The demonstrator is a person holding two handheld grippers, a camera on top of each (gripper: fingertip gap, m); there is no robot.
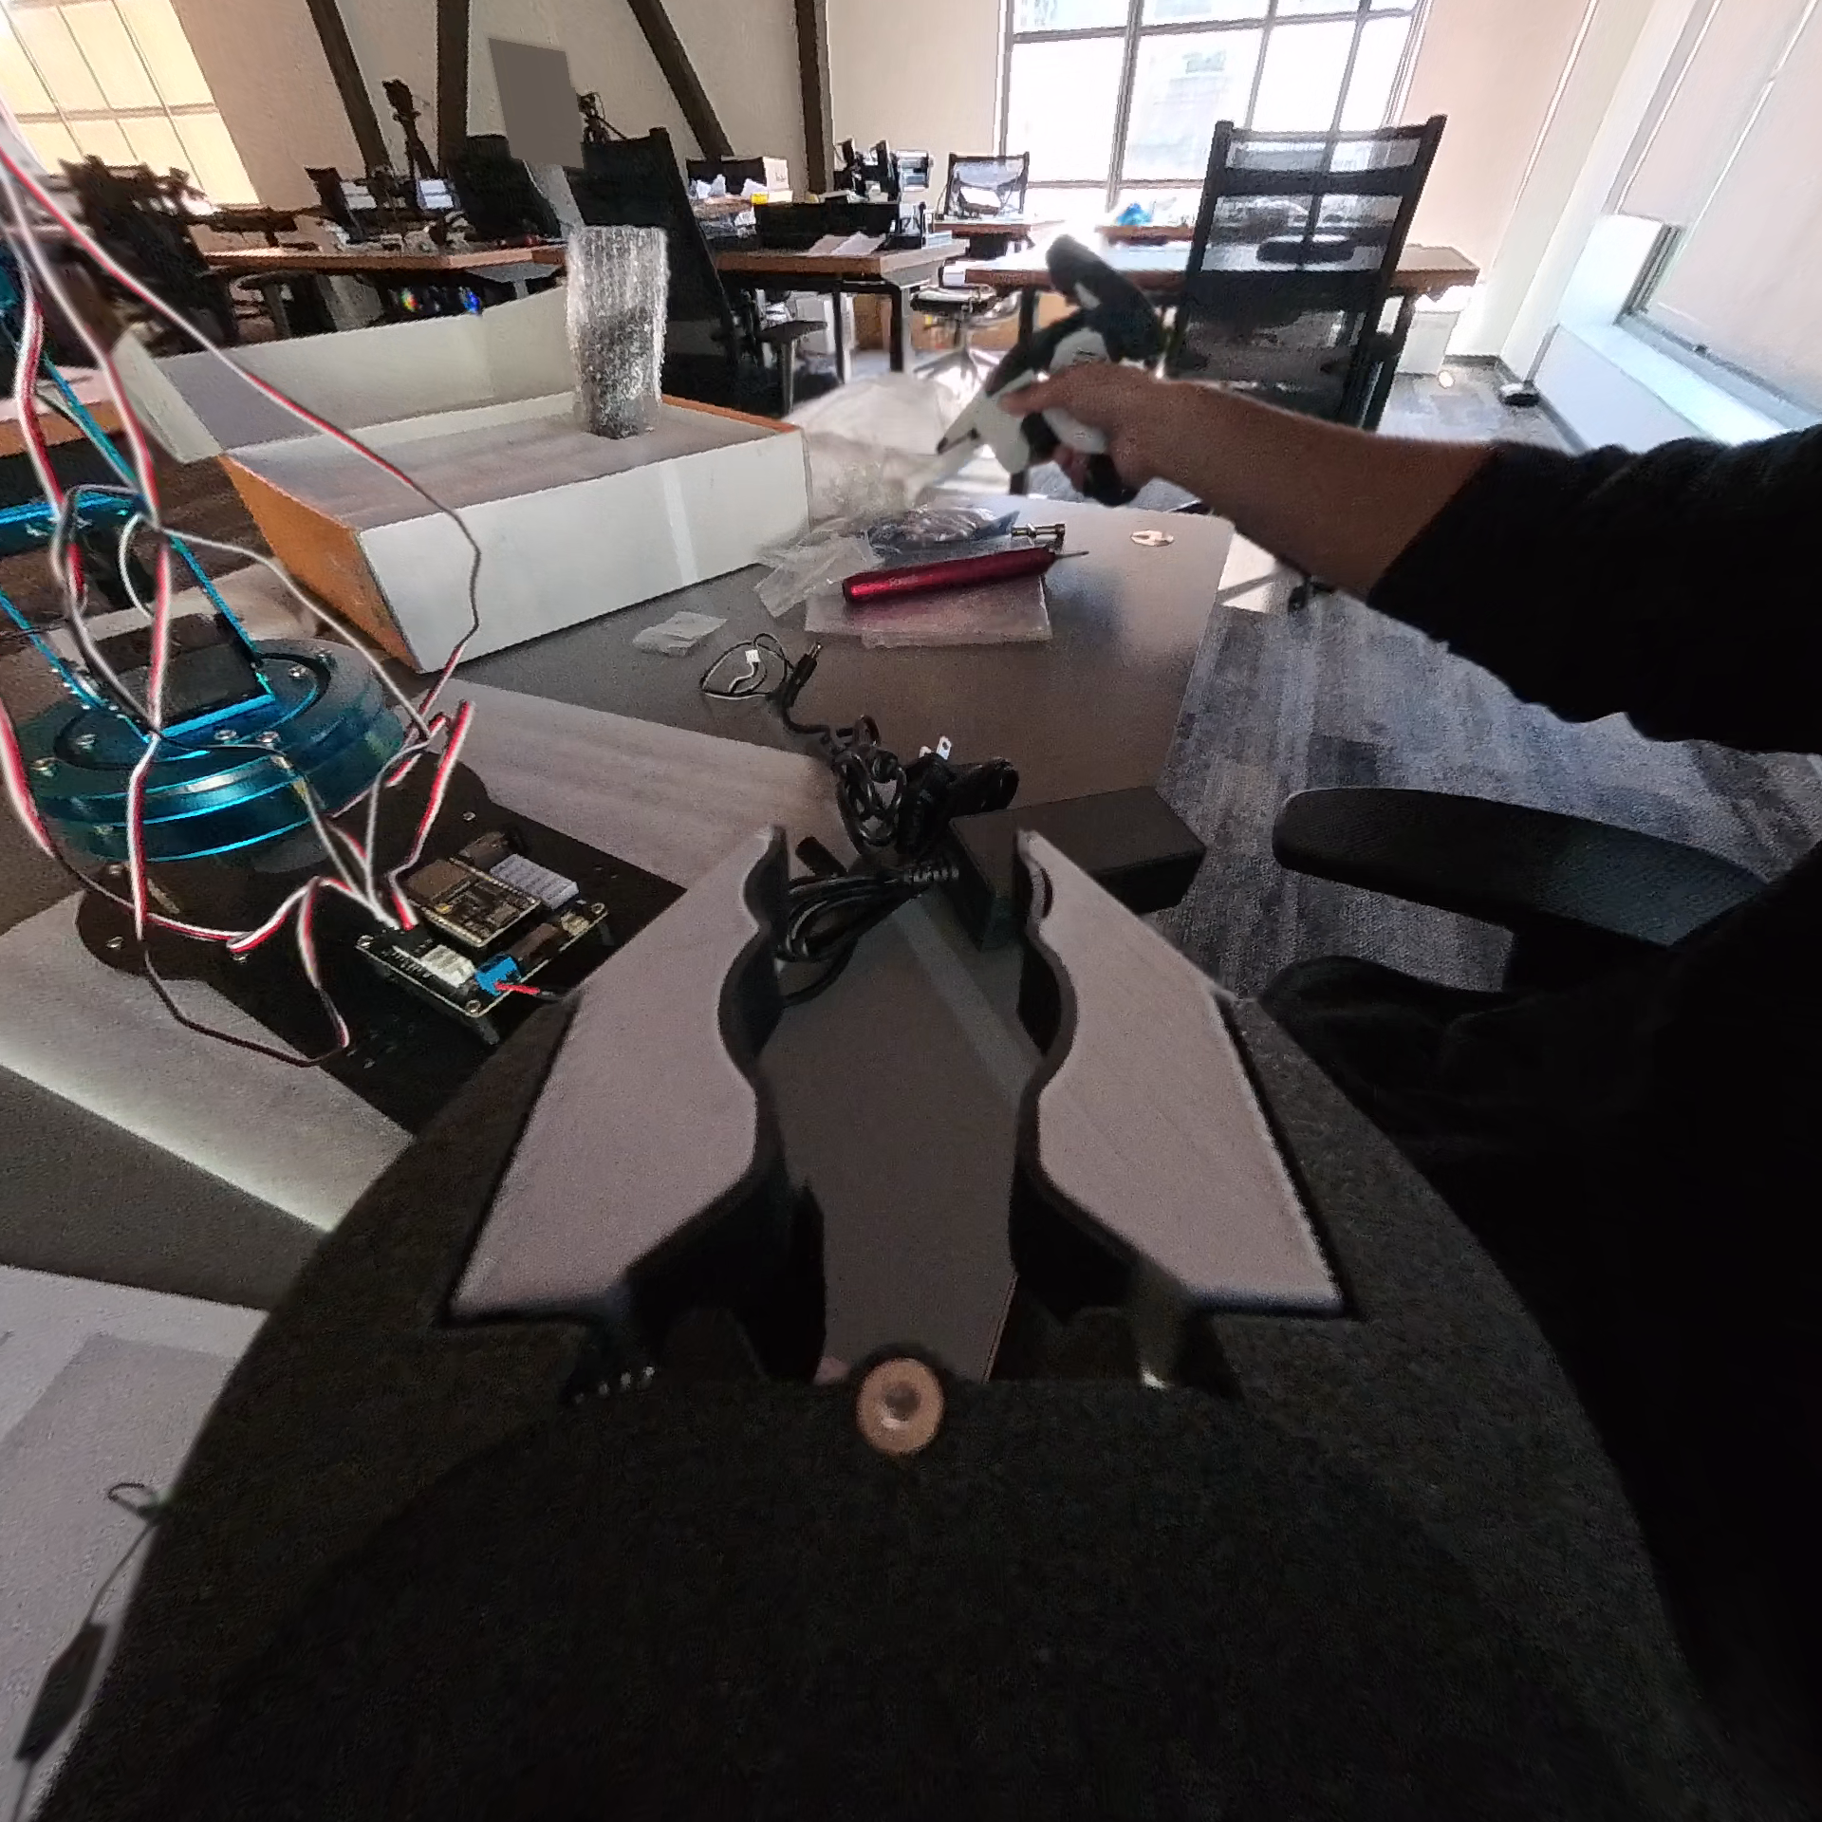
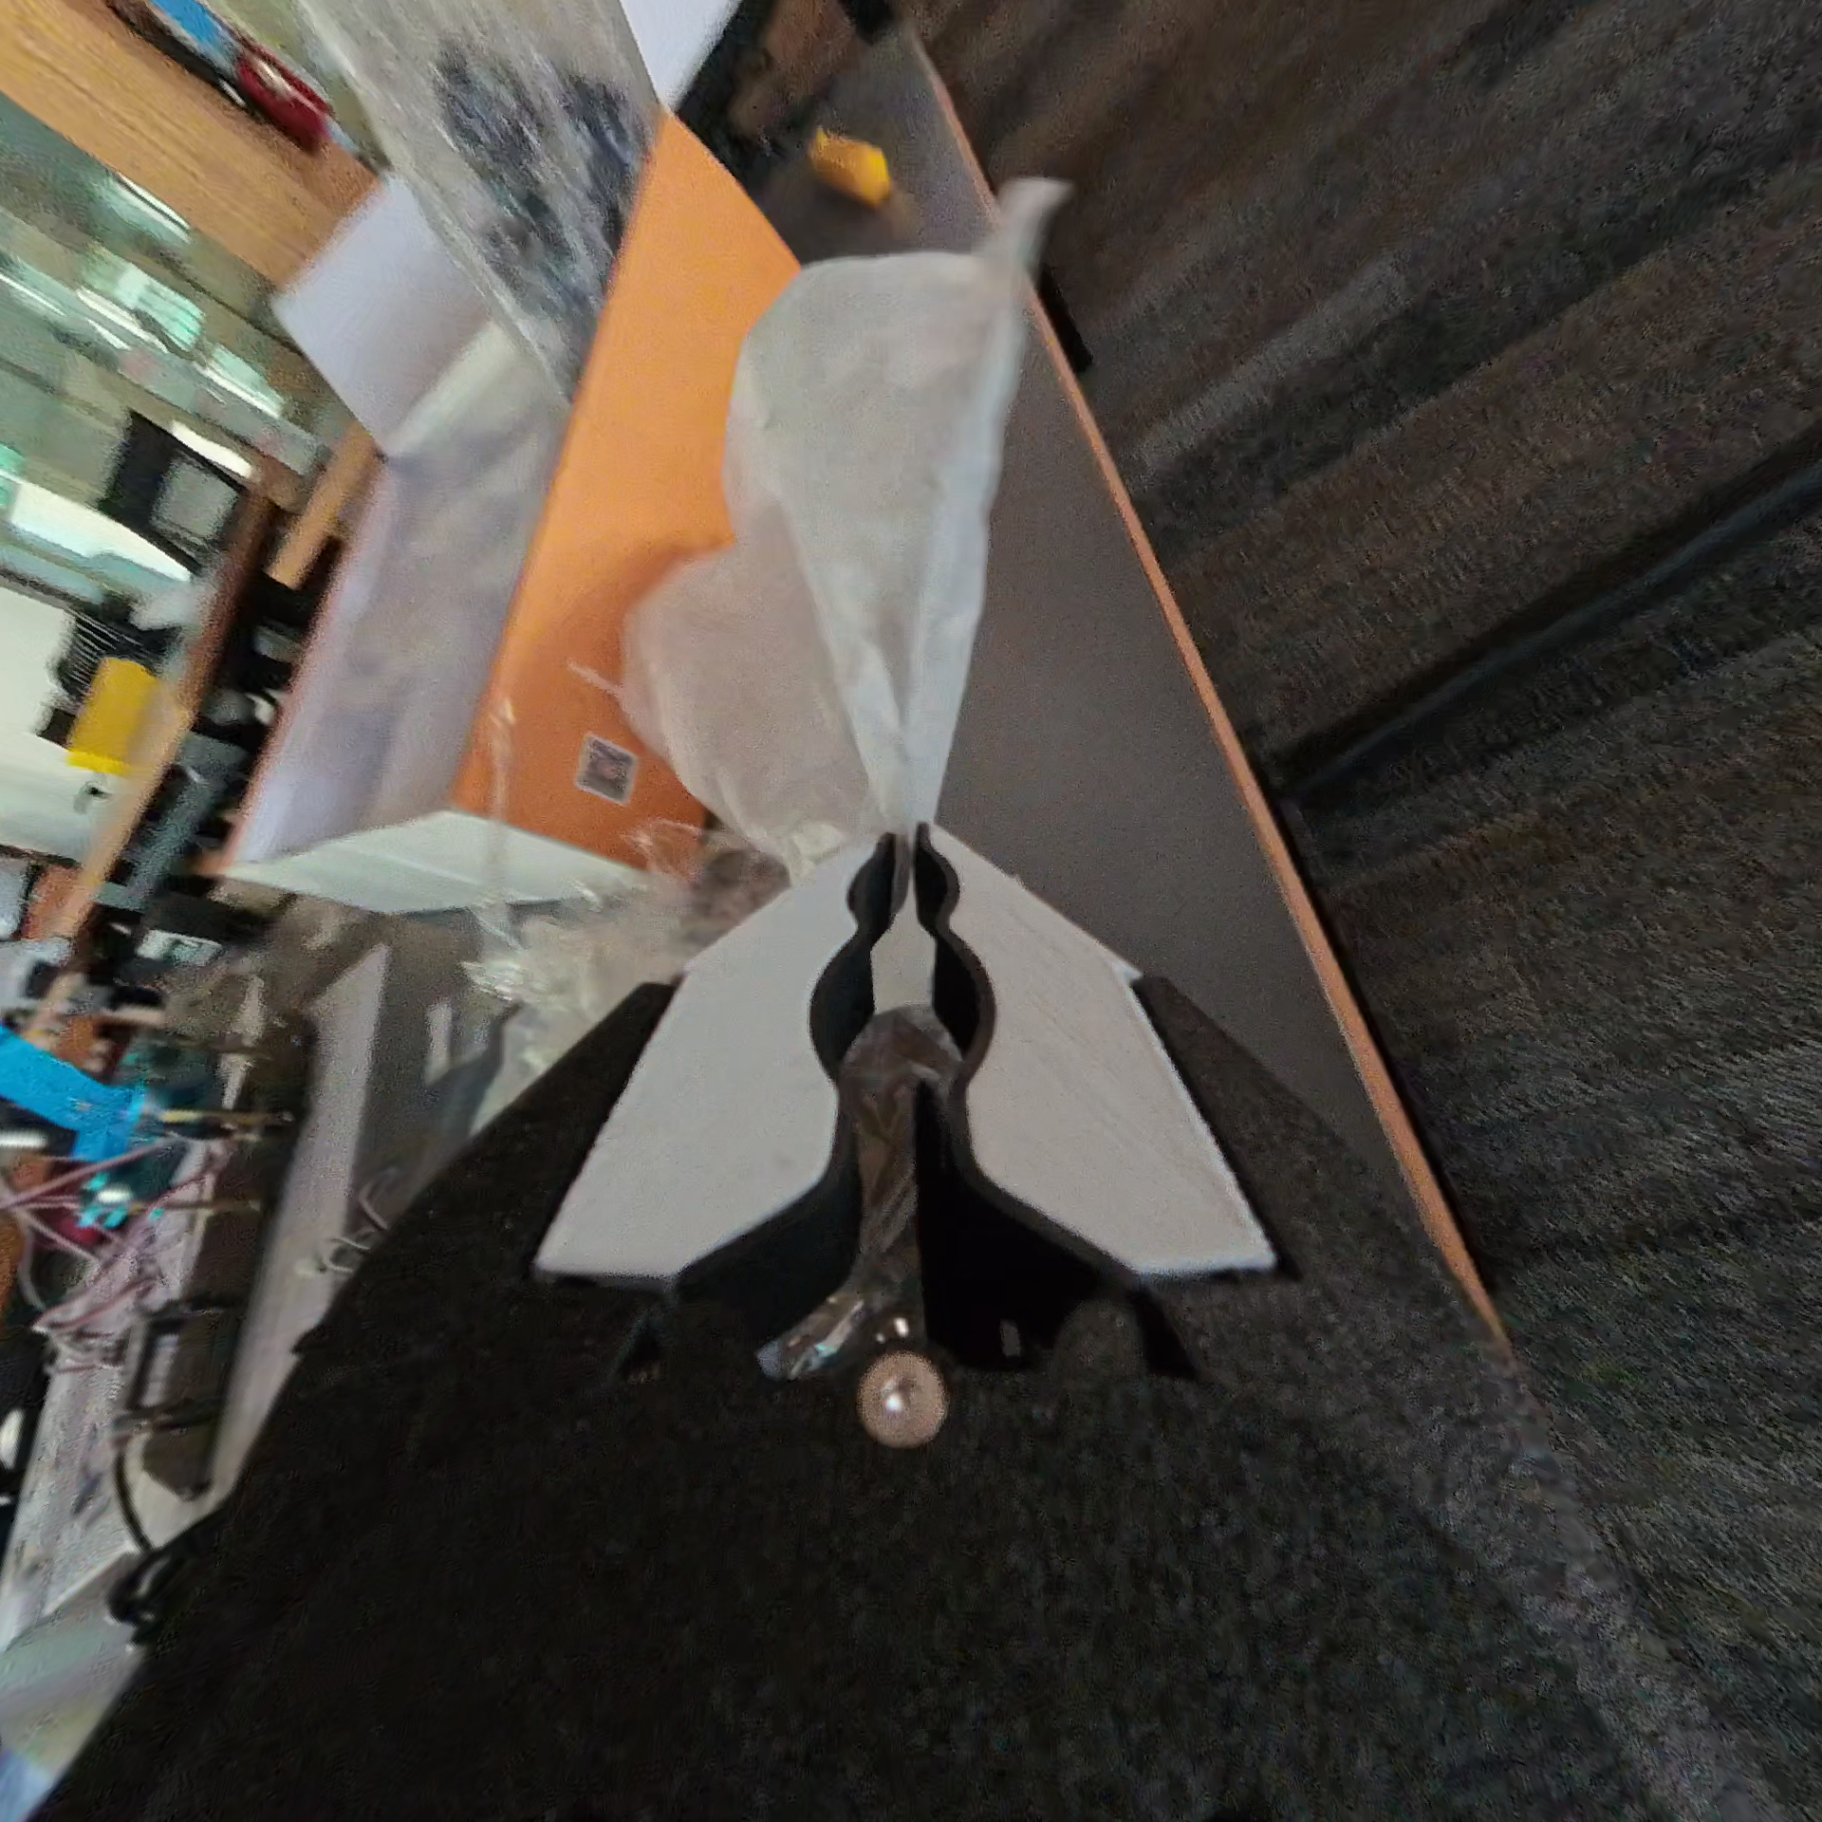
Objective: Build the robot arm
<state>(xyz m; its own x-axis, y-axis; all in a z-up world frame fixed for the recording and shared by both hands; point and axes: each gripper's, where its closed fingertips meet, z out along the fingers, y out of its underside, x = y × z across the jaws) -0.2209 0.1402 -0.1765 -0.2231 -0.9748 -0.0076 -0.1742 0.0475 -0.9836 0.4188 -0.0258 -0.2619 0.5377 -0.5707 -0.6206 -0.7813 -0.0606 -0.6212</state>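
**Right claw pinches white wrapping; left hangs spread over cable**

The right gripper (image 2: 905, 838) is clamped on a white wrapping sheet (image 2: 868, 532), lifted above the bench's far edge (image 2: 1163, 631); the left gripper (image 1: 897, 848), fingers apart and empty, hovers over a coiled black cable (image 1: 877, 789) near the bench's right edge; a white box (image 1: 552, 493) stands well apart.

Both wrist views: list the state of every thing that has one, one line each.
left gripper: open, empty, above the black cable bundle.
right gripper: shut on the white plastic bag.
white box: open, lid flap up.
bubble-wrapped roll: upright in the box.
red tool: lying flat on the table.
circuit board: wires plugged in.
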